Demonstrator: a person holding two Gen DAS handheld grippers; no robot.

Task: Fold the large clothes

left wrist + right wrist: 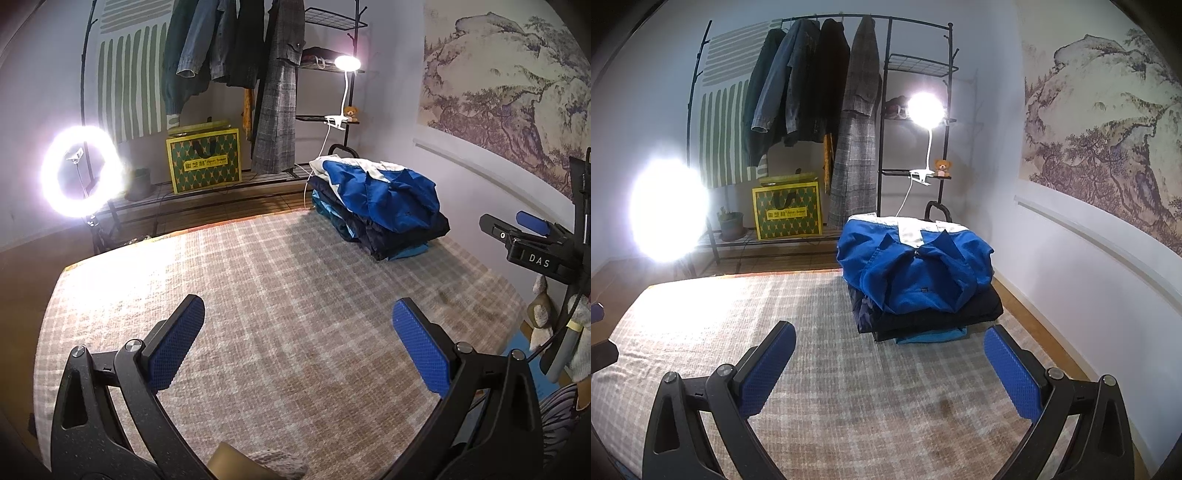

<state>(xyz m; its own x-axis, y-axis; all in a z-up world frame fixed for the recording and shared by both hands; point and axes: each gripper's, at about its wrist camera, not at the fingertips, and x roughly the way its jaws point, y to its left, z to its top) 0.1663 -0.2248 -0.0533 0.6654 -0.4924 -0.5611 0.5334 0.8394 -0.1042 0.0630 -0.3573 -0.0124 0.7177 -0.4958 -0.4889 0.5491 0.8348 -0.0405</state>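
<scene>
Left wrist view: the left gripper (297, 341) hangs over the plaid bed cover (258, 266), its blue fingers (175, 341) spread wide with nothing between them. The stack of folded clothes (380, 212) sits on the cover's far right corner, a blue jacket (400, 195) on top. The right gripper (532, 230) shows at the right edge, right of the stack; its fingers' spread is unclear here.

Right wrist view: the right gripper (889, 356) hovers over the cover (738, 317), fingers (1012, 373) released and empty. The stack (923, 280) lies just beyond them, near the wall (1052, 258), in front of the coat rack (820, 92)
</scene>
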